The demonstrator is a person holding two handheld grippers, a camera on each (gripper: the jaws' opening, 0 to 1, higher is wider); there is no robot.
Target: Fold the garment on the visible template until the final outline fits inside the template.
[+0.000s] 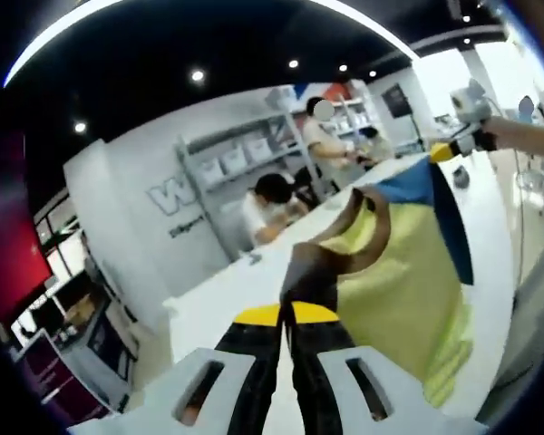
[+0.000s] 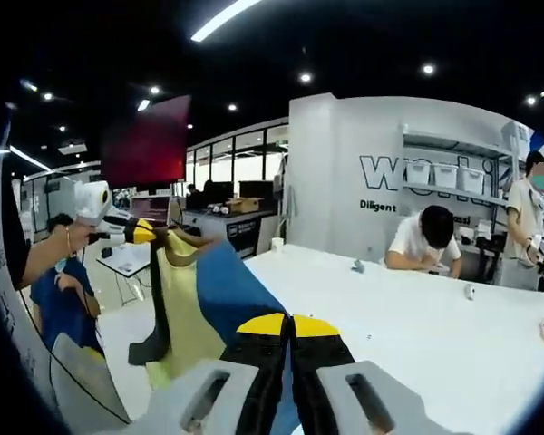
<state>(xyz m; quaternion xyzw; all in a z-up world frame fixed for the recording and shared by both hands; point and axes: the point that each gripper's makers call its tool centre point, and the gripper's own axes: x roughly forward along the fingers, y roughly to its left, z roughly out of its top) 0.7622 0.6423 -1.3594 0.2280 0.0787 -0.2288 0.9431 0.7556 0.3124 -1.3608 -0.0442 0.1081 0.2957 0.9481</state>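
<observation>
Both grippers are clamped on the garment (image 1: pixel 408 272), lifting it above the white table (image 1: pixel 245 290). The left gripper (image 1: pixel 290 313) pinches it at lower centre; the right gripper (image 2: pixel 288 326) grips its blue part likewise.

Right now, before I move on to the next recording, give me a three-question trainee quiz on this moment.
1. True or false: the yellow and blue garment lies flat on the white table.
2. Multiple choice: the left tool is (a) open above the table, (b) shut on the garment, (c) holding a cup.
3. Short answer: in the right gripper view, what is the right tool clamped on?

Key:
1. False; it hangs lifted between the two tools.
2. b.
3. The blue part of the garment.
</observation>
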